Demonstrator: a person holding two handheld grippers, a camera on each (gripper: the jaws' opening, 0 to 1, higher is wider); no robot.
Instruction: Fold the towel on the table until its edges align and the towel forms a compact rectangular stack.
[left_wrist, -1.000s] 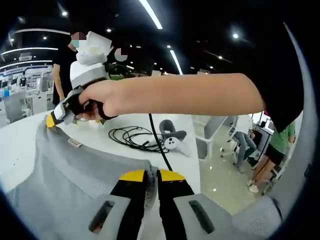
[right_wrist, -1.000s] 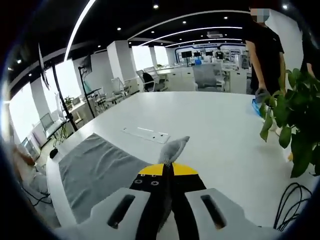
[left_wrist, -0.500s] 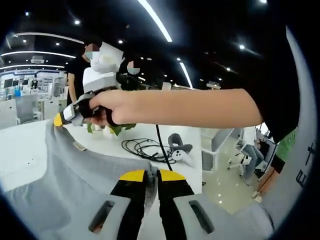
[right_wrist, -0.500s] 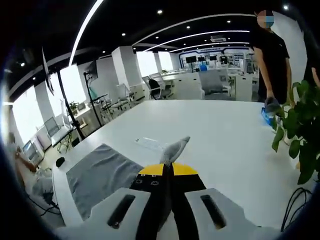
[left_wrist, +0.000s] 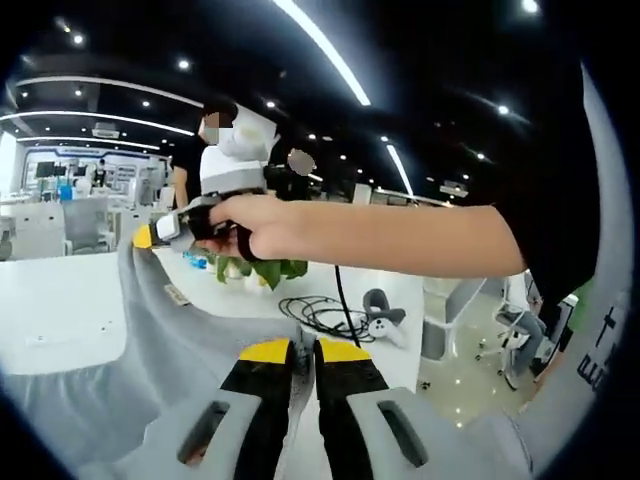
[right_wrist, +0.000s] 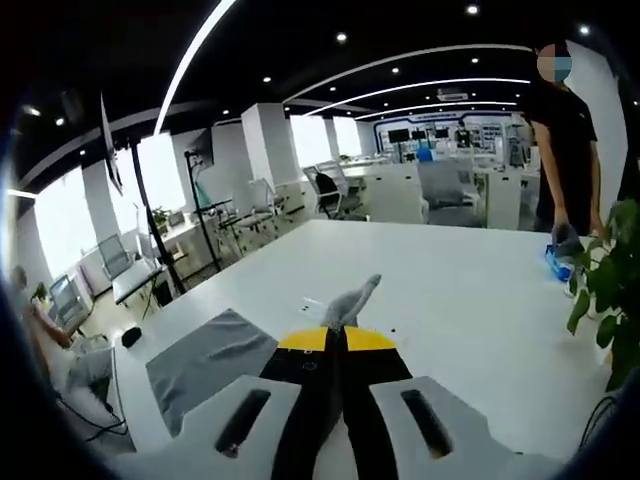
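left gripper (left_wrist: 303, 347) clamps towel (left_wrist: 150, 340) corner | right gripper (right_wrist: 336, 336) clamps another corner | towel lifted off counter (right_wrist: 470, 300) | fold begun, stacking remains

Bright indoor light, all from overhead: long ceiling strip lights (left_wrist: 322, 52) and small round spot lights (right_wrist: 342, 37) on a dark ceiling. Strips curve hard toward the edges in both views from fisheye distortion. Windows (right_wrist: 60, 215) at far left in the right gripper view are blown out to white. The white table (right_wrist: 470, 300) is evenly lit with soft glare and hardly any shadows. In the left gripper view the arm (left_wrist: 400, 238) is well lit and fairly sharp; the far background is soft. The grey towel (left_wrist: 150, 350) looks flat, with faint fold shading. Near edges smear and darken.
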